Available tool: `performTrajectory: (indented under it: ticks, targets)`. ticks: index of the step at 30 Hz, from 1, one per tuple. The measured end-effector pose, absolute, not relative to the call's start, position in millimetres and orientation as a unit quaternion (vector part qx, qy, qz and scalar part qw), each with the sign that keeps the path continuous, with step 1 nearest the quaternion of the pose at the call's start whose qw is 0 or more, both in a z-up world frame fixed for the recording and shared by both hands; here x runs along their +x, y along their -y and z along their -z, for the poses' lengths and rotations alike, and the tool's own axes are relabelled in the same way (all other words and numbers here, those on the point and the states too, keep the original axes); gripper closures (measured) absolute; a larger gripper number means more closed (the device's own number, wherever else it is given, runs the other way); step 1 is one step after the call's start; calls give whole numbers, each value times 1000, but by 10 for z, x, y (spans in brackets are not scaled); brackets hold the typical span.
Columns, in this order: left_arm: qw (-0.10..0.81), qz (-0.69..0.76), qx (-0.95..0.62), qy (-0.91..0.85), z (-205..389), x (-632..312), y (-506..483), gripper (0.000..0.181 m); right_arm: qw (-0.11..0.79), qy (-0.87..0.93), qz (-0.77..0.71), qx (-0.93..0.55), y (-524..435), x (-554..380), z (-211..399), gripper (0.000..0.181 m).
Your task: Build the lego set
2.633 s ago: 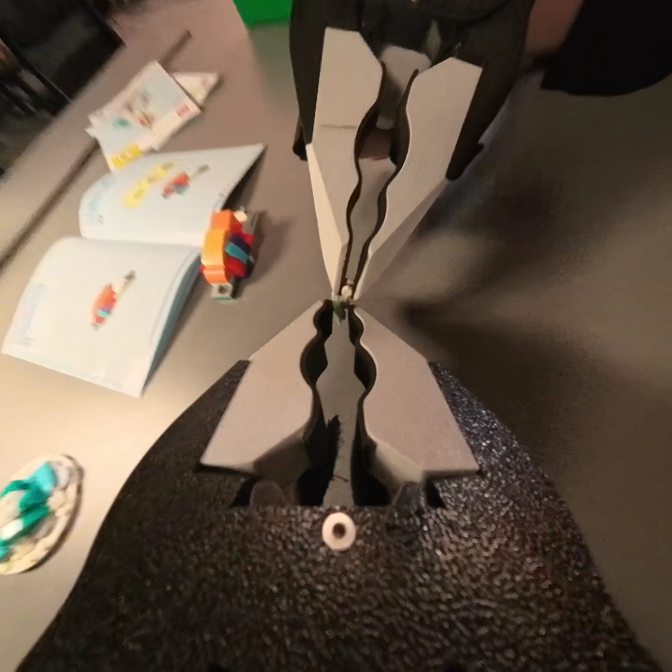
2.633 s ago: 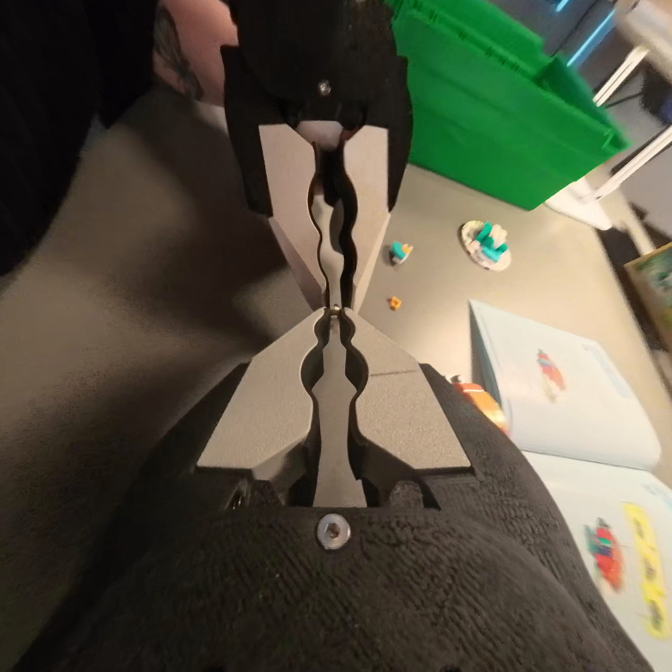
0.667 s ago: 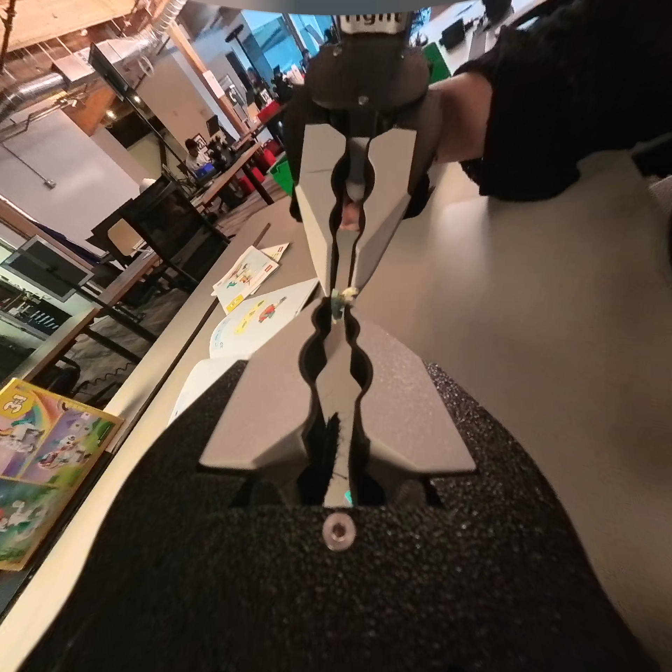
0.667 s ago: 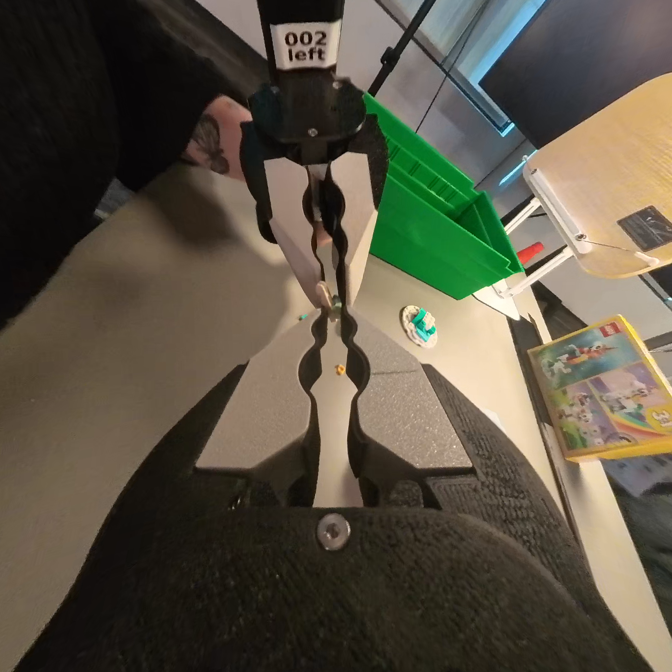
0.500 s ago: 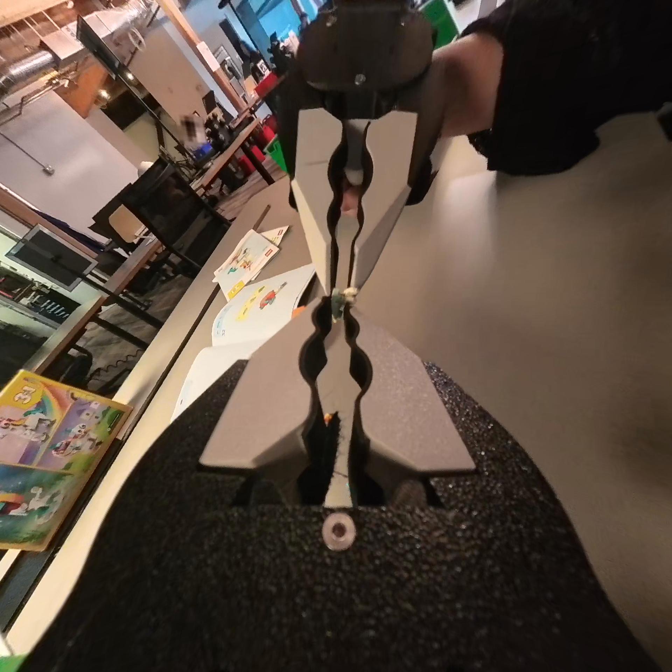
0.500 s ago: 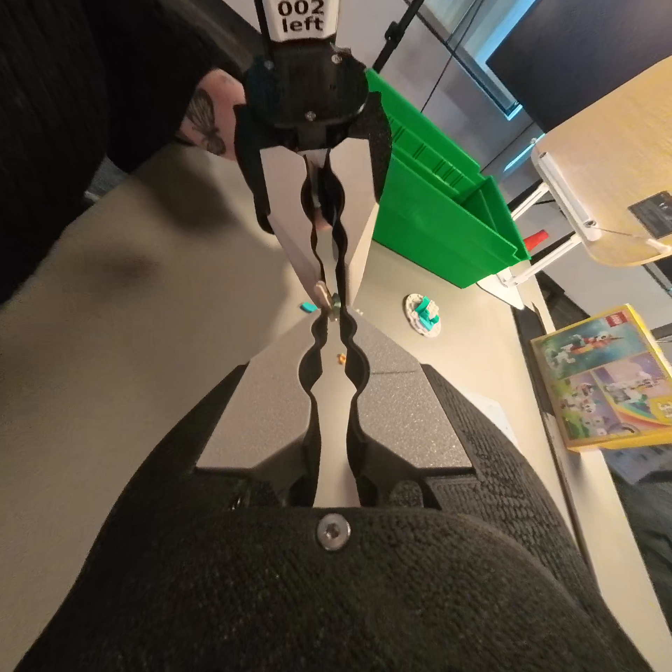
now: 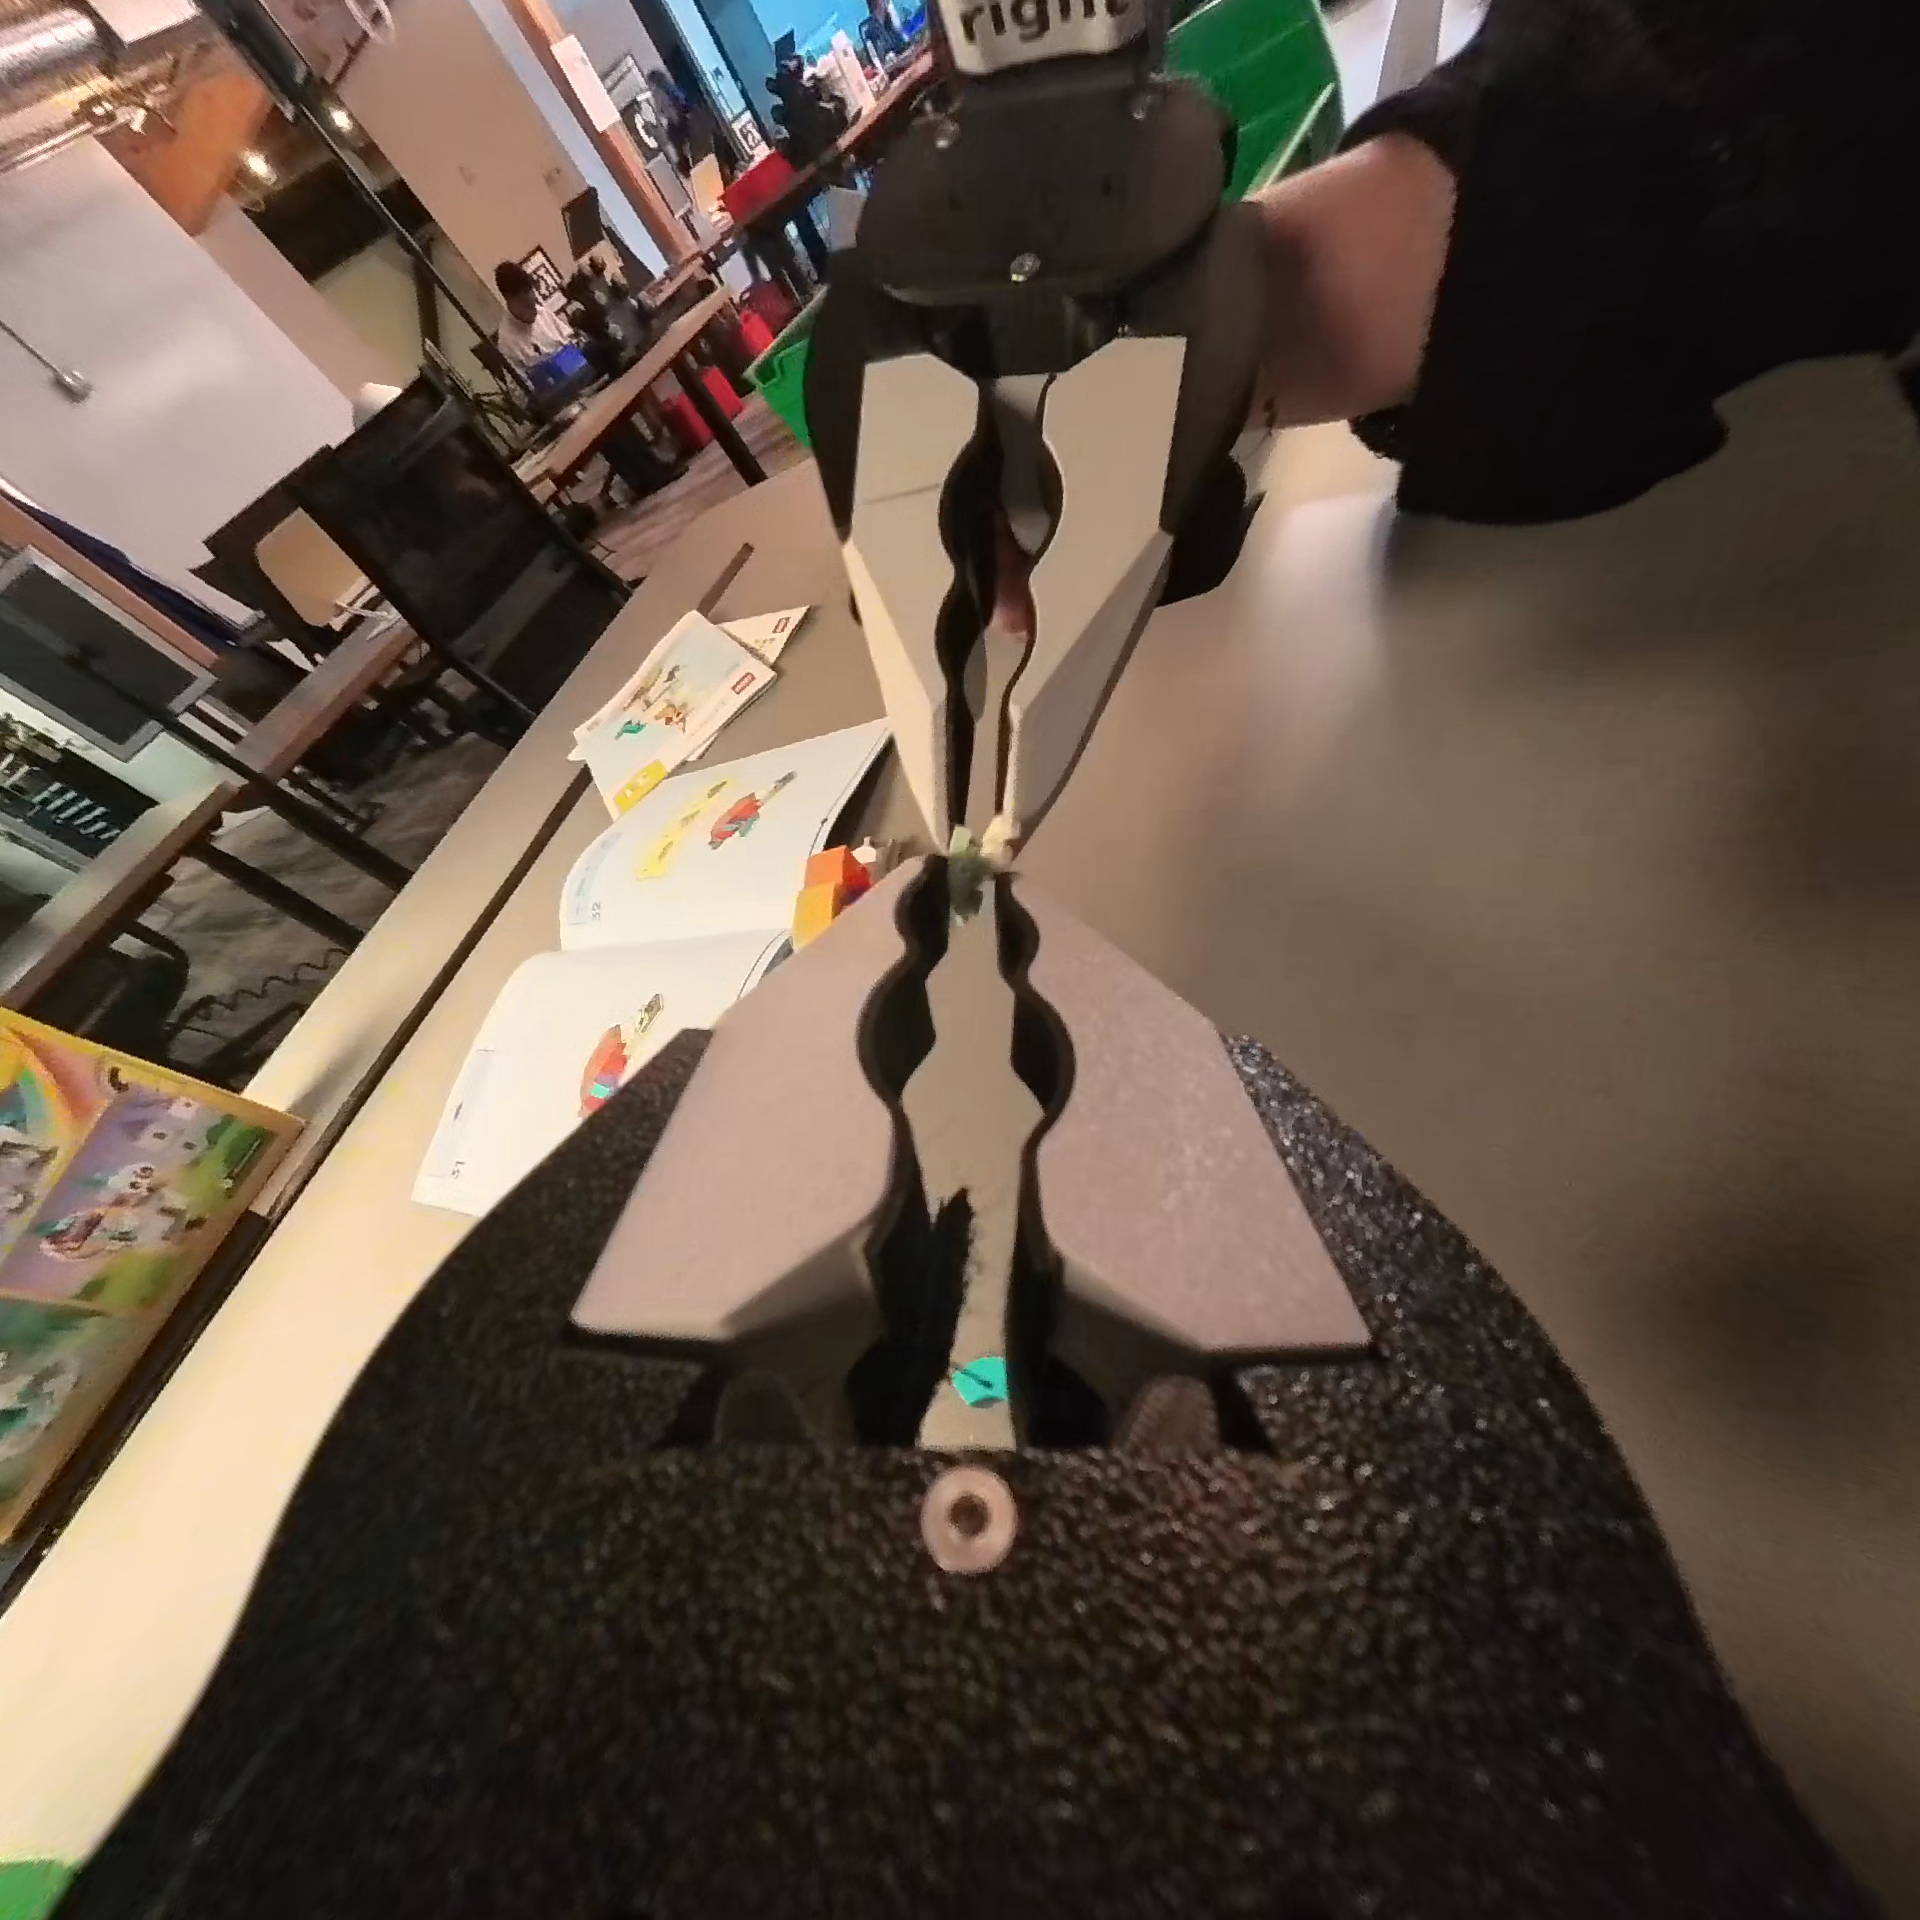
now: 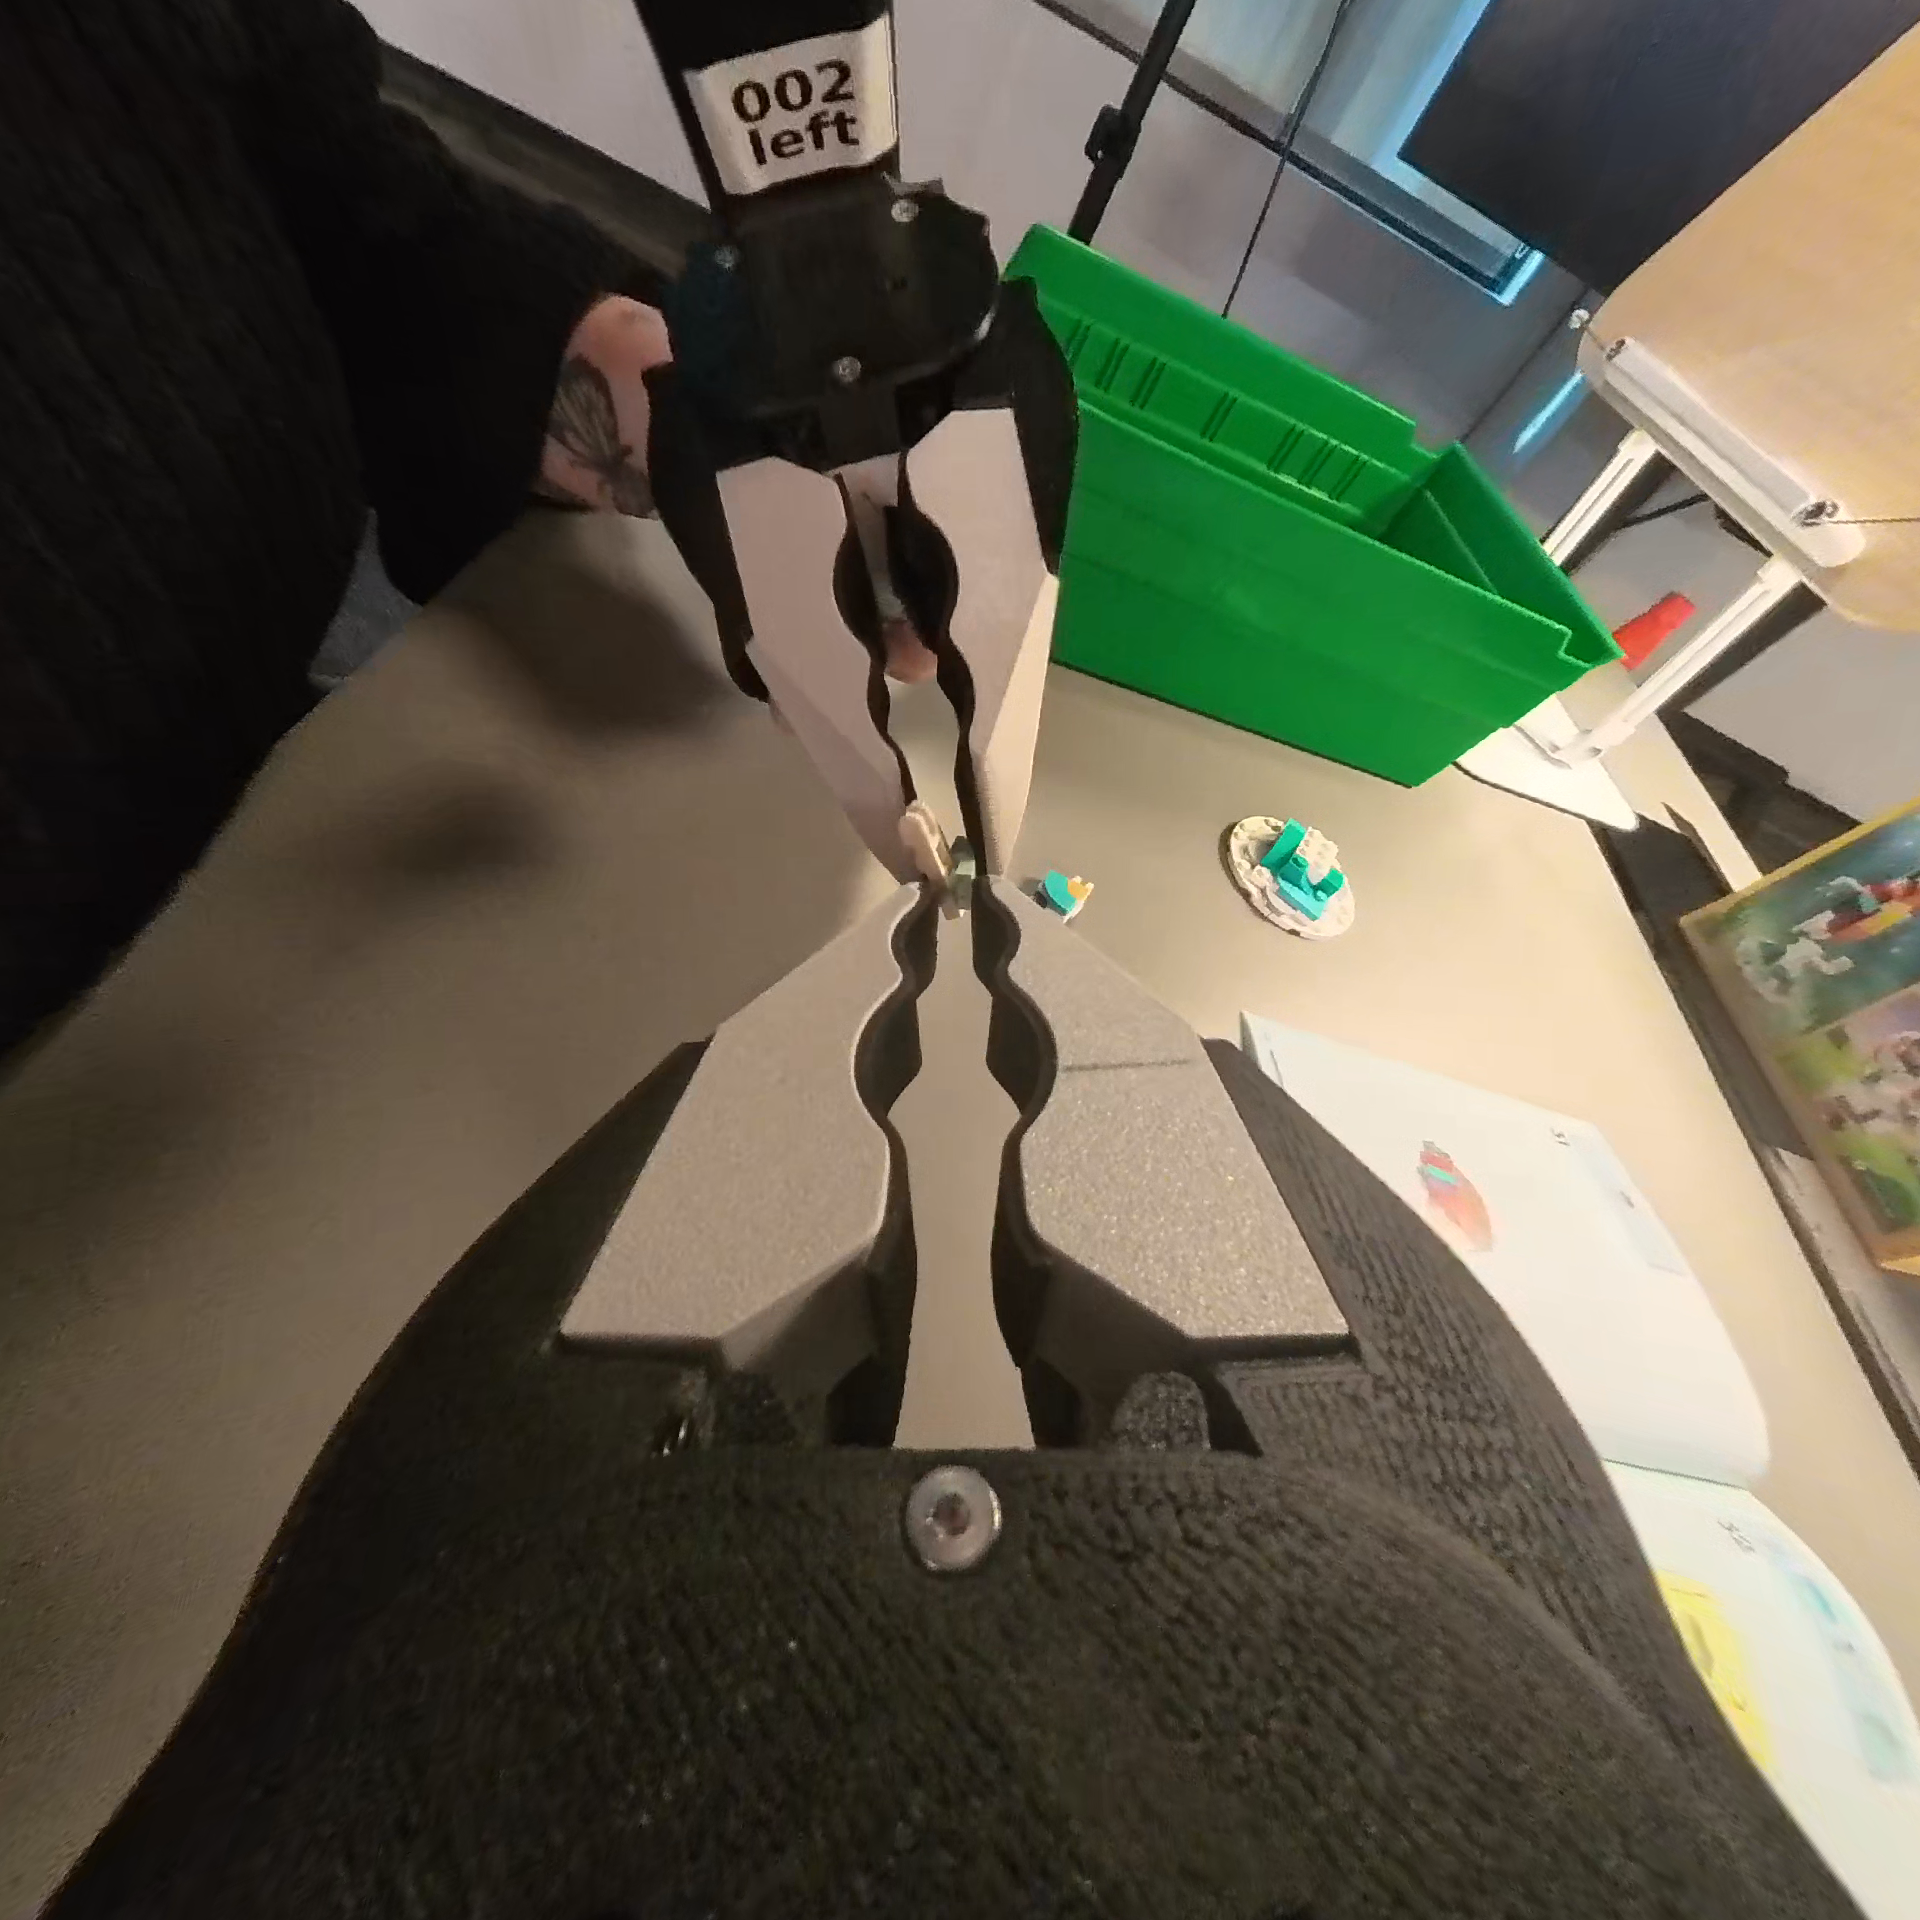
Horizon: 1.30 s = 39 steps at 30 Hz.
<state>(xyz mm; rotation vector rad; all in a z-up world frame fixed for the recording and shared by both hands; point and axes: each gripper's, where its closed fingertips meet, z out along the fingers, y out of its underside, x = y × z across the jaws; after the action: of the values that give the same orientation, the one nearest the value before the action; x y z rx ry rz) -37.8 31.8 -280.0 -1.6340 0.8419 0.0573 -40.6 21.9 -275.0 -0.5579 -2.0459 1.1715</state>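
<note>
Left wrist view: the left gripper [image 7: 964, 902] points level across the table [image 7: 1507, 883], jaws pinched on a small green piece [image 7: 966, 878]. The right gripper [image 7: 977, 831] meets it tip to tip from above, clamping a cream piece [image 7: 1000, 831] that touches the green one. Since half a second ago the orange model [image 7: 826, 894] has come into sight beside the booklet [image 7: 707, 862].

Right wrist view: the same meeting, left gripper [image 8: 940, 847] slanting down from the sleeve [image 8: 208, 364]. A teal brick [image 8: 1065, 894], hidden earlier, now shows beside the tips; the bin [image 8: 1299, 582] stands beyond.
</note>
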Motion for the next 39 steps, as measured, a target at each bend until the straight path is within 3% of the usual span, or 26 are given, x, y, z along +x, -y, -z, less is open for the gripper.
performTrajectory:
  ticks: [6,15,19,20,22,28,32,36,39]
  targets:
    - [603,-59,-692,-392,2781,-394,-296,176,333,774,-486,-233,-204,-412,2728,176]
    - [575,-244,-647,-436,2741,-517,-363,176,284,717,-555,-310,-274,-503,2687,176]
    - [583,-141,-709,-372,2817,-576,-415,177,328,729,-516,-309,-340,-568,2781,171]
    - [582,-125,-719,-357,2830,-605,-424,177,338,738,-502,-298,-337,-561,2802,155]
    - [578,-108,-730,-349,2860,-632,-428,178,358,752,-489,-261,-284,-516,2798,147]
    - [561,-82,-741,-359,2969,-560,-424,178,454,769,-412,-179,-209,-537,2764,171]
    - [556,-73,-749,-353,2988,-569,-429,178,467,777,-387,-164,-208,-540,2795,179]
    - [550,-62,-758,-345,3022,-566,-439,177,474,783,-370,-157,-223,-534,2824,178]
    - [551,-51,-762,-337,3025,-573,-444,177,449,790,-383,-165,-217,-496,2849,162]
